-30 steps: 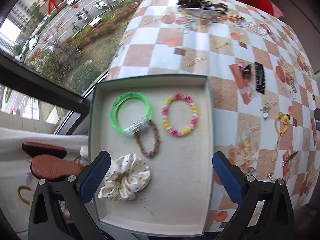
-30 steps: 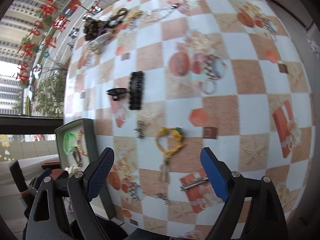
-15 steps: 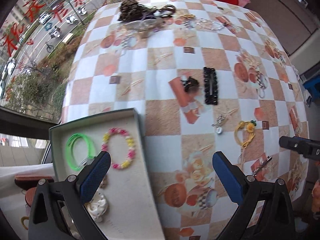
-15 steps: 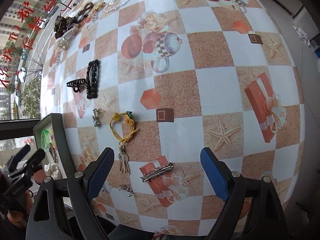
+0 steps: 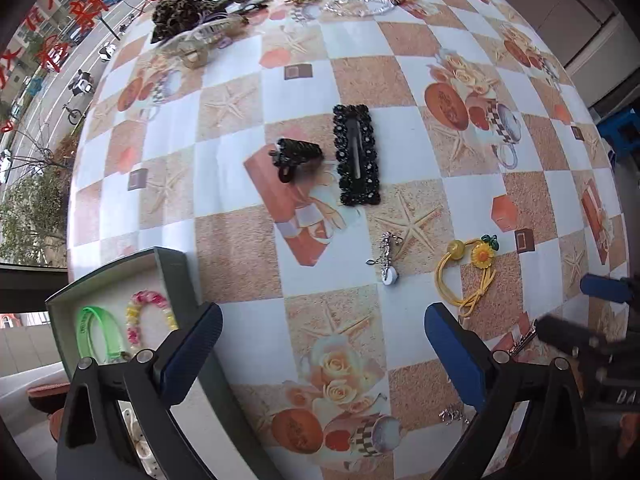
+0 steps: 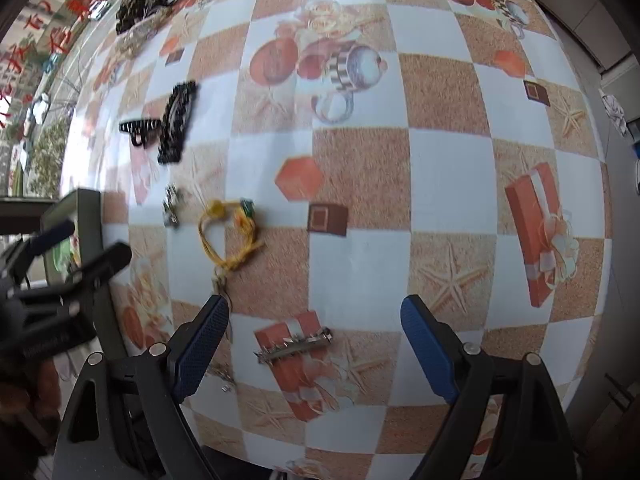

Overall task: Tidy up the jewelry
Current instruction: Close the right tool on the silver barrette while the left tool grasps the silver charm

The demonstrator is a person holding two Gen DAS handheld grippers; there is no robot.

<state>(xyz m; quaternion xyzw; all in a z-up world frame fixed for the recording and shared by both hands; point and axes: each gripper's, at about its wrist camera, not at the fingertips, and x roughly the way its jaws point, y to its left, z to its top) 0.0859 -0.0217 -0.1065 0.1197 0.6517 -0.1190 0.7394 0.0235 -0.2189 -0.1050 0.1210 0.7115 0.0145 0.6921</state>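
Left wrist view shows the left gripper (image 5: 320,354) spread wide and empty over the tablecloth beside the tray (image 5: 172,268), while right wrist view shows the right gripper (image 6: 314,342) likewise apart, straddling a light, stiff, likely slippery metal hair clip (image 6: 294,345), best pinched across its narrow middle.

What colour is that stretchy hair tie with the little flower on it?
Yellow hair tie, with a sunflower charm and a green leaf; it shows best in the left wrist view.

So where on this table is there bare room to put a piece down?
Free: the cloth right of the yellow hair tie, out to the table edge; also between the tray and the silver charm. Crowded: the far pile, and around the black clips.
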